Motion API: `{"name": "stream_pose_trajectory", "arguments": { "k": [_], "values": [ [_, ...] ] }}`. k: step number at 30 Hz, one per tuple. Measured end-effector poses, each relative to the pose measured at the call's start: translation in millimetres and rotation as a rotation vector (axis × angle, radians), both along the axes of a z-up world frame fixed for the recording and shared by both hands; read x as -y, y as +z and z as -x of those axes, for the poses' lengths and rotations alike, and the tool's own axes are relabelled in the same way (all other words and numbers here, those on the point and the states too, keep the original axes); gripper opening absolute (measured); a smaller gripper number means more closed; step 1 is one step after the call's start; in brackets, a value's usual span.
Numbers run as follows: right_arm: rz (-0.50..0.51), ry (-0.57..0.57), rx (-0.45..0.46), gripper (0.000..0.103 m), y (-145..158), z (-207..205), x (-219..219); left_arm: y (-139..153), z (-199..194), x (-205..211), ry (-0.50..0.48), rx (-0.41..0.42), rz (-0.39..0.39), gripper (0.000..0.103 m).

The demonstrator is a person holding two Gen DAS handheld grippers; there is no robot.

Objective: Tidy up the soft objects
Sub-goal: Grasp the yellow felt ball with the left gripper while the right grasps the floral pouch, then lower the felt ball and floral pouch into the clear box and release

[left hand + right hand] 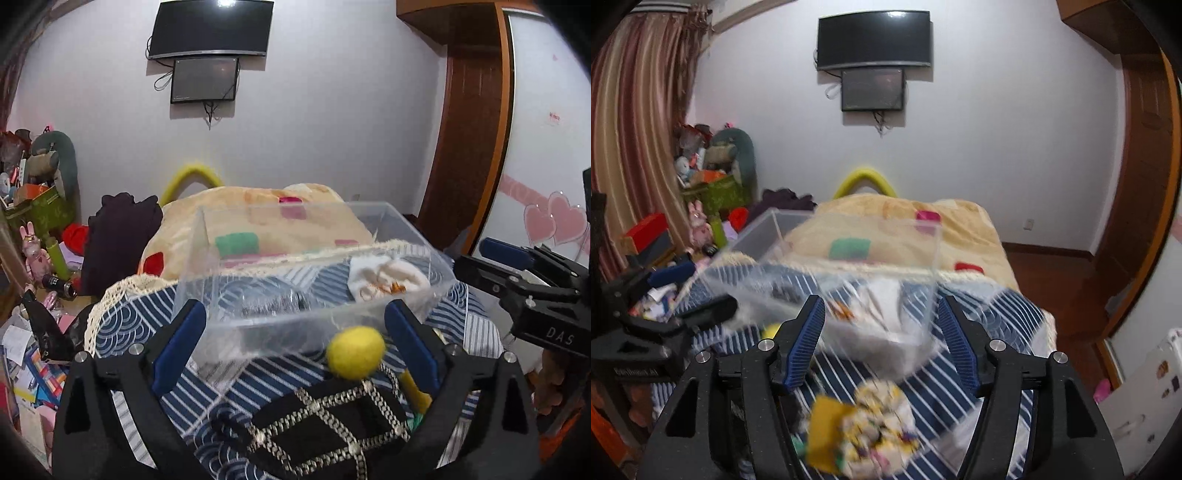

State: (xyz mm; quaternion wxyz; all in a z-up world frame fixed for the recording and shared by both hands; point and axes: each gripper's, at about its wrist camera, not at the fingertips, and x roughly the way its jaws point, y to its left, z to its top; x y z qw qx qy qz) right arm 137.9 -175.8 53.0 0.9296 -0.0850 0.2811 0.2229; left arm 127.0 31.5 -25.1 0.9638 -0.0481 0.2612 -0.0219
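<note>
Tongs, left (295,341) and right (882,341), are held wide open, empty. Yellow felt ball (355,352) is seen before clear bin (436,254); light, squashable, gripped across its middle.

Left hand-held gripper (293,334) and right hand-held gripper (882,338), jaws spread wide, side by side.

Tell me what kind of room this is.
Most likely a bedroom in a home. A bed with a yellow patterned quilt fills the middle, a television hangs on the far wall, and plush toys and clutter are heaped beside striped curtains.
</note>
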Motion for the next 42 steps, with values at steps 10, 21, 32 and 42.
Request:
{"name": "stream_pose_trajectory", "arguments": {
  "k": [10, 21, 32, 42],
  "values": [
    [0.002, 0.0, -0.111, 0.06, -39.8, 21.2, 19.4, -31.7, 8.6, 21.4, -0.029, -0.078, 0.049, 0.09],
    [0.003, -0.04, -0.137, 0.042, -56.8, 17.6, 33.4, -55.4, -15.1, 48.3, -0.054, -0.156, 0.002, 0.058],
    [0.004, -0.002, -0.252, 0.027, -87.8, 9.0, 28.1, -68.5, -19.6, 42.1, -0.075, -0.187, 0.055, 0.039],
    [-0.045, -0.028, -0.178, 0.014, -61.0, 15.9, 40.8, -57.4, 0.4, 38.9, -0.09, -0.119, 0.069, 0.038]
  ]
}}
